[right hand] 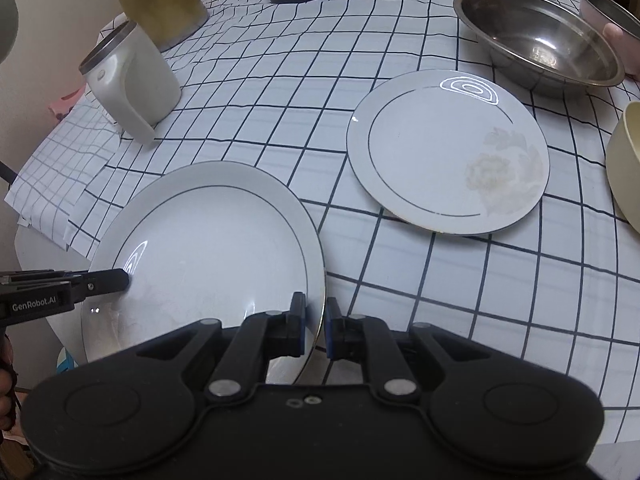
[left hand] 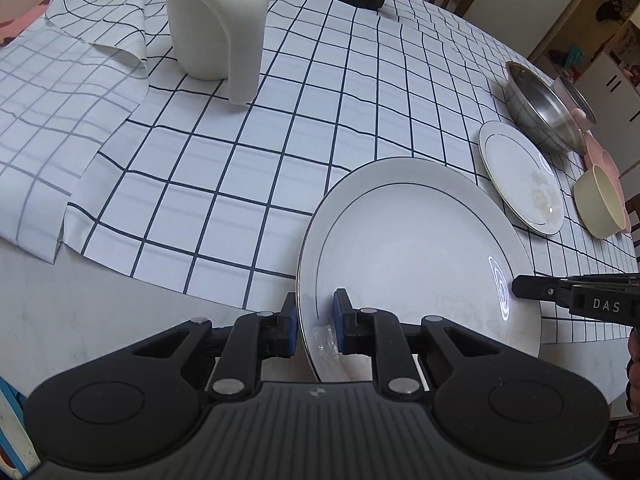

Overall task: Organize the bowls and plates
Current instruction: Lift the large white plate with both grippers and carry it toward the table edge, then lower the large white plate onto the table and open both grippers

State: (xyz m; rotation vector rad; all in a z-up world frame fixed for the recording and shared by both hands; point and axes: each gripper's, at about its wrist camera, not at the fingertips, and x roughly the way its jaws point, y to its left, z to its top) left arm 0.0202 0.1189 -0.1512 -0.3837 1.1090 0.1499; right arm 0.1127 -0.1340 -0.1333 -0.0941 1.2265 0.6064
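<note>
A white tablecloth with a dark grid [left hand: 280,128] covers most of the table, creased and folded back at its left edge, where the bare pale tabletop [left hand: 120,304] shows. Both grippers clamp one large white plate [left hand: 420,248] near the table's front edge: the left gripper [left hand: 316,320] pinches its left rim, the right gripper [right hand: 315,330] its right rim. Toward the right edge lie a smaller flowered plate [right hand: 444,152], a steel bowl [right hand: 536,40] and a cream bowl [left hand: 600,204]. A white jug [left hand: 216,20] stands near the far edge. Shelving [left hand: 600,40] lines the room's right wall.
</note>
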